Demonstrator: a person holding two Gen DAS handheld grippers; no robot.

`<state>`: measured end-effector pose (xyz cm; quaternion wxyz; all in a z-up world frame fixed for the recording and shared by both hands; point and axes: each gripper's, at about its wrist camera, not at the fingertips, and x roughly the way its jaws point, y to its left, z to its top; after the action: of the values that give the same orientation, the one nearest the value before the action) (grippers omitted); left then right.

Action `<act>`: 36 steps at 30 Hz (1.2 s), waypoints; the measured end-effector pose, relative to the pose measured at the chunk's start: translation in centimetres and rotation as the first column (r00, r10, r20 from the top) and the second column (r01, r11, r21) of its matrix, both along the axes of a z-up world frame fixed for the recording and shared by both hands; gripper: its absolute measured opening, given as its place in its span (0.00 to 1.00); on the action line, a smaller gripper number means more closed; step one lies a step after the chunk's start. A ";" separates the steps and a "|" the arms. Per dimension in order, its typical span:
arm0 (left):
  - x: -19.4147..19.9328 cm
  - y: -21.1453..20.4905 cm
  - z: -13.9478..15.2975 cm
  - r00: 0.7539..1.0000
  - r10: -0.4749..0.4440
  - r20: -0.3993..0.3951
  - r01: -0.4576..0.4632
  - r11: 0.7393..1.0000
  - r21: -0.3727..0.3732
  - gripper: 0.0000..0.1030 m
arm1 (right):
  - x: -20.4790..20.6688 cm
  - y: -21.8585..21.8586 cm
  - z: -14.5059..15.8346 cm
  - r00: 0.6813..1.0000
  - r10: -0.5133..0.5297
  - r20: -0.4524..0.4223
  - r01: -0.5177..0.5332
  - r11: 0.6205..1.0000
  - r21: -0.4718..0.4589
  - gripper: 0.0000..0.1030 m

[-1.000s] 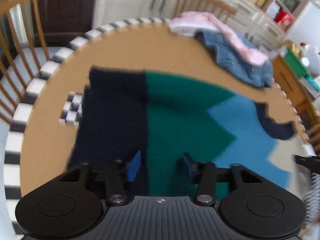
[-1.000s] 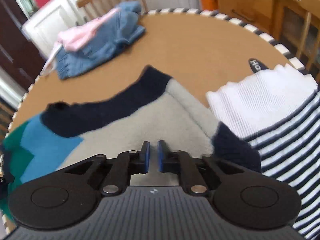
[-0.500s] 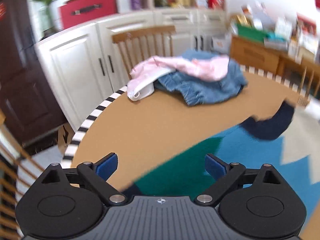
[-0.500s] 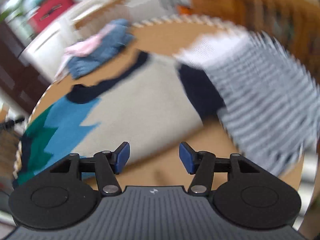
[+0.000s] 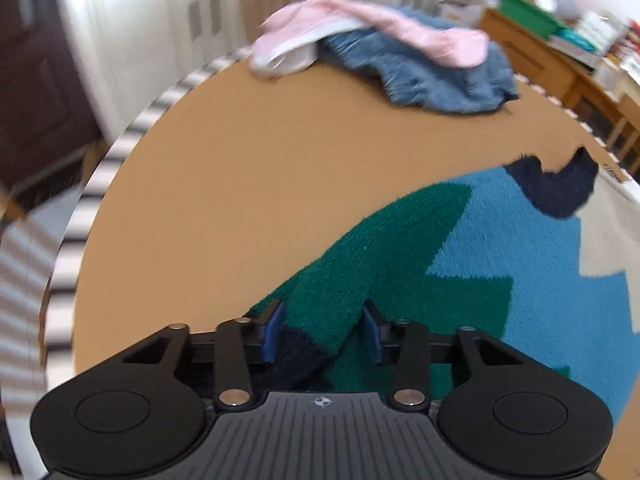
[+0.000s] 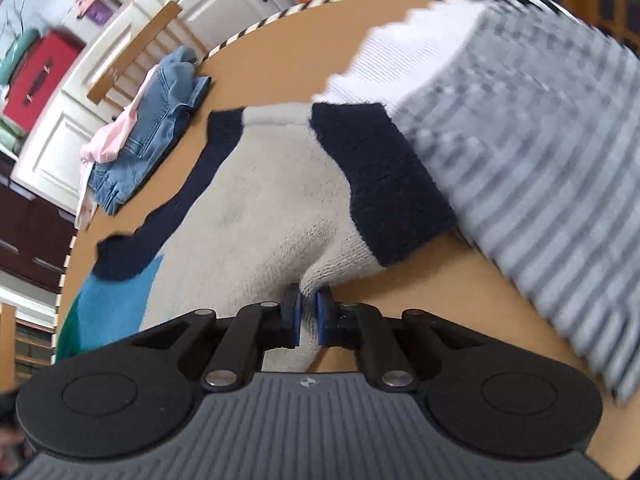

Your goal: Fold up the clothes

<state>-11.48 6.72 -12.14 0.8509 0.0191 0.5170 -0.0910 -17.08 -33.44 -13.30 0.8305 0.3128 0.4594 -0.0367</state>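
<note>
The colour-block sweater (image 5: 460, 256) lay spread along the near edge of the round table (image 5: 248, 152). The left gripper (image 5: 320, 330) straddled a raised green fold with its jaws partly apart, fabric between them. The right gripper (image 6: 307, 316) pinched the cream hem tightly. Denim and pink clothes (image 5: 404, 60) sat piled at the far edge, and a striped garment (image 6: 540, 160) lay beside the sweater's navy cuff.
</note>
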 end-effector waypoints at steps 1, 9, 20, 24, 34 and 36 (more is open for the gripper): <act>-0.9 0.0 0.1 0.999 0.023 -0.027 -0.023 1.000 0.004 0.39 | 1.5 0.2 0.1 1.000 0.017 0.000 -0.017 1.000 -0.023 0.08; -15.2 -3.2 -0.1 0.972 0.082 -0.220 -0.137 0.959 -0.250 0.35 | 16.2 5.7 0.7 0.980 0.197 -0.030 -0.200 0.960 -0.197 0.08; -22.9 -10.5 -1.9 0.953 0.100 -0.285 -0.240 0.823 -0.514 0.29 | 17.3 11.0 4.0 0.890 0.456 0.004 -0.421 0.826 -0.376 0.21; -24.5 -8.2 -0.2 0.951 0.194 -0.241 -0.291 0.823 -0.487 0.64 | 10.1 6.5 7.5 0.833 0.546 0.094 -0.507 0.820 -0.265 0.44; -25.2 -10.2 -0.7 0.927 0.300 -0.226 -0.375 0.780 -0.501 0.57 | -9.5 -0.8 1.8 0.858 0.513 0.026 -0.513 0.858 -0.026 0.41; -24.9 -11.4 -1.0 0.937 0.299 -0.180 -0.348 0.825 -0.445 0.48 | -11.2 -0.4 1.2 0.858 0.514 0.021 -0.512 0.857 -0.047 0.40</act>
<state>-36.42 -4.68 -13.11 0.8053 -0.2805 0.5178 -0.0689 -28.27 -33.83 -12.13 0.8238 0.1632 0.5115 0.1819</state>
